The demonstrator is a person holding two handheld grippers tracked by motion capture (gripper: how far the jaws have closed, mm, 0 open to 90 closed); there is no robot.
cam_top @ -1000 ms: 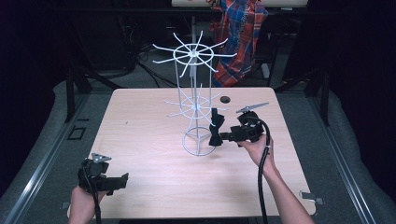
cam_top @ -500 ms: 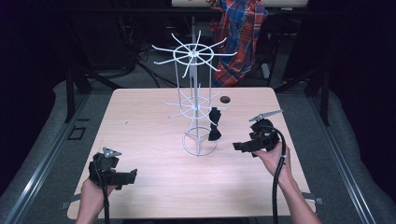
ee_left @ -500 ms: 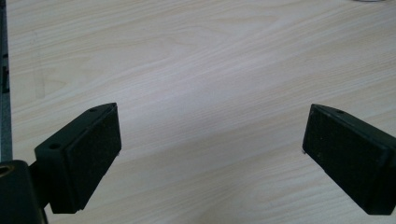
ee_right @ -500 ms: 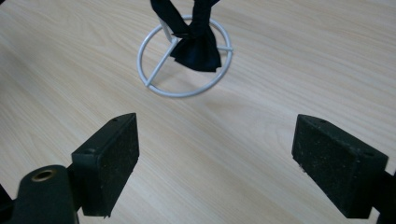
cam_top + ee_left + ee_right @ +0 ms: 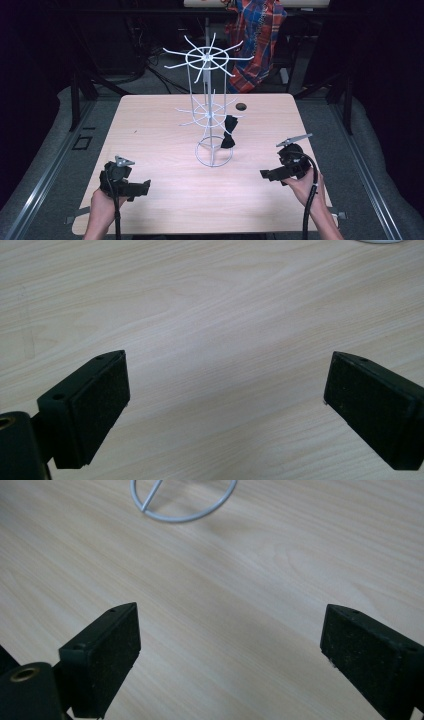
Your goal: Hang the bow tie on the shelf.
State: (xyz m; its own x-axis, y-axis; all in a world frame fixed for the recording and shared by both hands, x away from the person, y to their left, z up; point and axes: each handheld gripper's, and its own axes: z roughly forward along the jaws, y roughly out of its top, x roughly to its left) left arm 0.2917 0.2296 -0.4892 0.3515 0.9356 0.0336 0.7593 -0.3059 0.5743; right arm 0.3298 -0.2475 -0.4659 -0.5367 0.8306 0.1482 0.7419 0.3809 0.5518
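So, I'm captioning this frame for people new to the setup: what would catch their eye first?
First, the tall white wire rack standing mid-table, with spokes fanning out at its top. Next, the black bow tie hanging from one of its lower arms, on the right side. Last, the two open tools near the front edge: the left hand-held gripper and the right hand-held gripper.

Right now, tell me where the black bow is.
In the high view, the bow hangs on the wire rack's lower right arm, mid-table, above its base ring.
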